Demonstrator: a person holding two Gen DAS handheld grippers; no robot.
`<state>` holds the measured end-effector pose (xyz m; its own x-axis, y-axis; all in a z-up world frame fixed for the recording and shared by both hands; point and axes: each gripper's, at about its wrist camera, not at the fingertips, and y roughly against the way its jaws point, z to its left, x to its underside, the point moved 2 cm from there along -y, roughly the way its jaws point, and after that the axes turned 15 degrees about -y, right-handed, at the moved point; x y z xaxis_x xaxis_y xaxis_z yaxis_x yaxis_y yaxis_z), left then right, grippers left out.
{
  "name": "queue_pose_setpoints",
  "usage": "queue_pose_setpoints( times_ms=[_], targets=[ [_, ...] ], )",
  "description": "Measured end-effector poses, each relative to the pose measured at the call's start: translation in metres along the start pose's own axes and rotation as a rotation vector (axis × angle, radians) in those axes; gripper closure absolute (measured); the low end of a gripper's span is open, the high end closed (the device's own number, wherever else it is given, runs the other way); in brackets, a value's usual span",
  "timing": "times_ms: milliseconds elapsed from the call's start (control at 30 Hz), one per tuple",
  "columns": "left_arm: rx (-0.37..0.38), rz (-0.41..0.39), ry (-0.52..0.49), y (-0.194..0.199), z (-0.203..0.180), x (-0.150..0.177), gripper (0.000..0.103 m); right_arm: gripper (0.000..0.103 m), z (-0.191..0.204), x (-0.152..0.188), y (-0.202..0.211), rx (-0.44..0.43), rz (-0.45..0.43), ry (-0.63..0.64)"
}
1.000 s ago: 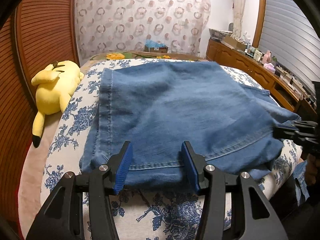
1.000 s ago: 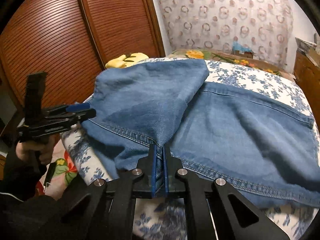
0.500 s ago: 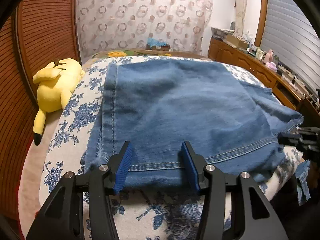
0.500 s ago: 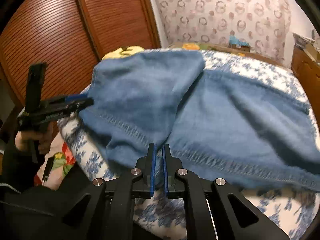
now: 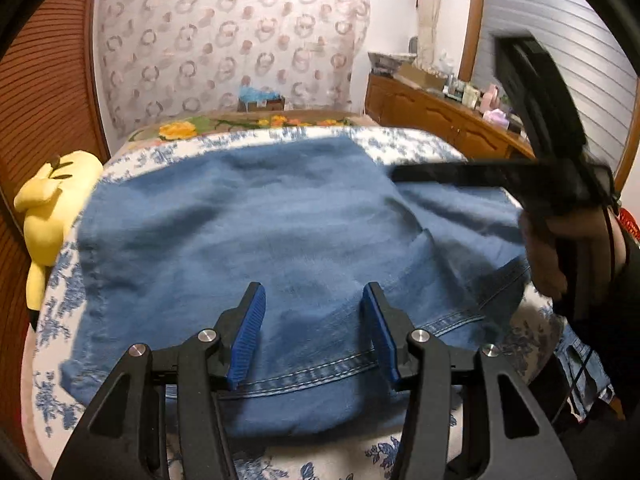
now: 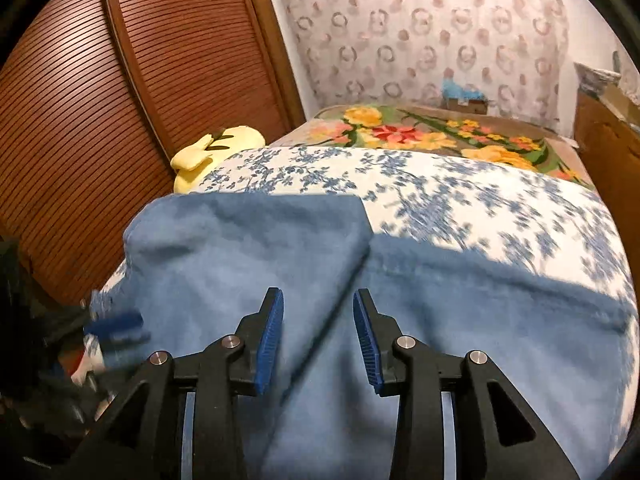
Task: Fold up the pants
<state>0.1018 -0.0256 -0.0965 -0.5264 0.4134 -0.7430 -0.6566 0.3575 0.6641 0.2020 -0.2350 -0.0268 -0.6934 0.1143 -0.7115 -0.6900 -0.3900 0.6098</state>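
Blue denim pants (image 5: 260, 220) lie folded on the bed, one layer overlapping another (image 6: 240, 248). My left gripper (image 5: 313, 288) hovers over the stitched near edge, open, with denim below the blue pads and none pinched. My right gripper (image 6: 317, 294) is over the fold line and its jaws are opening; cloth lies under them, not gripped. In the left wrist view the right gripper (image 5: 400, 176) is a blurred dark bar above the pants' right side, held by a hand (image 5: 548, 248). The left gripper (image 6: 116, 324) shows blurred at the pants' left edge.
The bed has a blue-flowered white cover (image 6: 480, 200) and a bright floral blanket (image 6: 420, 132) at its far end. A yellow plush toy (image 5: 48, 200) lies at the left edge beside slatted wooden doors (image 6: 100, 100). A cluttered wooden dresser (image 5: 440, 120) runs along the right.
The right gripper, shut on the pants' edge before, has opened and let the denim go, and it has moved up over the pants. The left gripper has shifted forward over the cloth.
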Motion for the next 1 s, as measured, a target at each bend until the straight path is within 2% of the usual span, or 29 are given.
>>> queue_pose_setpoints(
  times_ms=[100, 133, 167, 200, 267, 367, 433, 467, 533, 567, 633, 700, 1000],
  targets=[
    [0.002, 0.005, 0.012, -0.002, 0.000, 0.002, 0.051, 0.065, -0.004, -0.021, -0.027, 0.013, 0.042, -0.048],
    [0.002, 0.006, 0.014, -0.001, 0.001, 0.002, 0.051, 0.069, -0.004, -0.028, -0.035, 0.005, 0.060, -0.057],
    [0.001, 0.006, 0.015, -0.001, 0.001, 0.002, 0.051, 0.080, -0.004, -0.032, -0.041, 0.000, 0.066, -0.062],
    [-0.001, 0.004, 0.015, 0.001, 0.002, 0.003, 0.051, 0.099, -0.001, -0.037, -0.047, -0.008, 0.072, -0.057],
    [-0.004, 0.001, 0.014, 0.003, 0.002, 0.002, 0.051, 0.100, 0.009, -0.046, -0.047, -0.021, 0.035, -0.022],
    [-0.003, -0.005, 0.016, 0.005, 0.003, 0.004, 0.051, 0.100, 0.032, -0.057, -0.017, -0.076, -0.129, 0.048],
    [0.002, 0.003, 0.019, 0.003, 0.003, 0.007, 0.051, 0.100, 0.039, -0.063, -0.010, -0.034, -0.211, 0.067],
    [0.001, 0.010, 0.019, 0.001, 0.001, 0.008, 0.051, 0.100, 0.038, -0.065, -0.016, -0.001, -0.206, 0.067],
    [0.001, 0.017, 0.017, 0.000, 0.001, 0.009, 0.051, 0.100, 0.031, -0.065, -0.037, 0.063, -0.121, 0.052],
    [0.003, 0.017, 0.016, 0.000, 0.000, 0.010, 0.051, 0.098, 0.027, -0.062, -0.042, 0.064, -0.101, 0.050],
    [0.003, 0.020, 0.017, 0.000, 0.000, 0.011, 0.051, 0.085, 0.023, -0.055, -0.046, 0.074, -0.073, 0.059],
    [0.000, 0.022, 0.014, 0.000, 0.000, 0.010, 0.051, 0.079, 0.019, -0.044, -0.042, 0.091, -0.072, 0.065],
    [-0.033, 0.018, 0.030, 0.006, 0.011, 0.013, 0.051, 0.079, 0.010, 0.029, 0.015, -0.022, 0.014, 0.068]
  ],
)
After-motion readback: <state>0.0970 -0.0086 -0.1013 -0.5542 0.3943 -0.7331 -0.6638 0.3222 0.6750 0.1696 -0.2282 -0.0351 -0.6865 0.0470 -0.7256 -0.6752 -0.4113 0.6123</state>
